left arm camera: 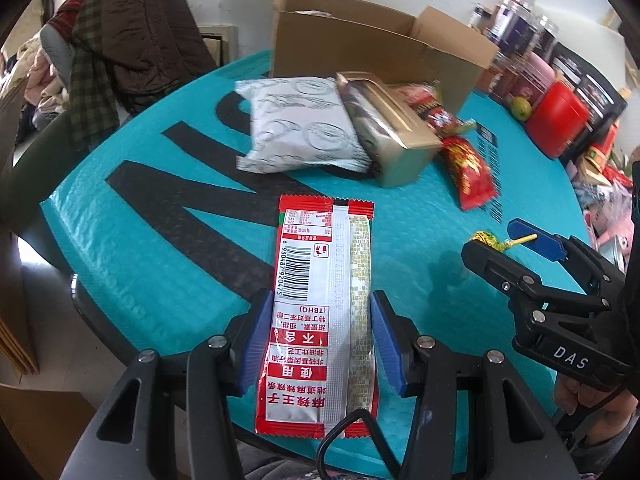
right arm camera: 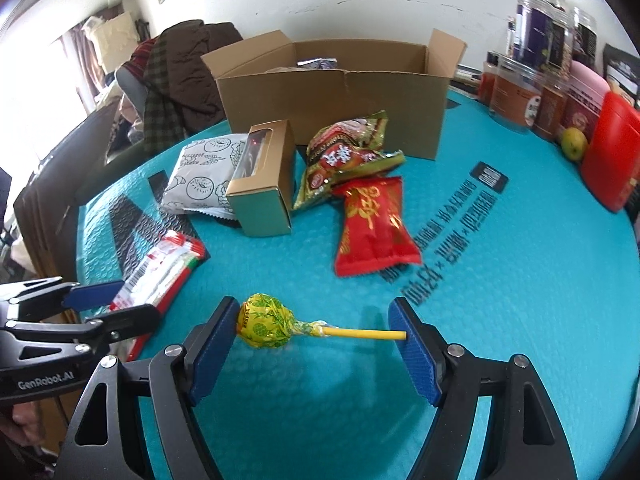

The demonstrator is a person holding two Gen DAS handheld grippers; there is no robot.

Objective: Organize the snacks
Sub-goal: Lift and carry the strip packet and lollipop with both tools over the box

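Observation:
A long red-and-white snack packet (left arm camera: 316,312) lies lengthwise between the blue pads of my left gripper (left arm camera: 320,300), which is shut on its sides low over the teal table cover (left arm camera: 180,280). A yellow-wrapped lollipop (right arm camera: 266,322) spans my right gripper (right arm camera: 314,308) end to end. One pad touches its head and the other its stick tip, so it is shut on it. In the left wrist view the right gripper (left arm camera: 494,236) is off to the right. An open cardboard box (right arm camera: 332,108) stands at the back.
In front of the box lie a white printed pouch (right arm camera: 204,168), a tan window box (right arm camera: 264,184), a green-red bag (right arm camera: 344,156) and a red bag (right arm camera: 372,228). Jars (right arm camera: 540,60), a red container (right arm camera: 612,160) and a green fruit (right arm camera: 574,144) line the right edge. Clothes (left arm camera: 120,40) hang behind.

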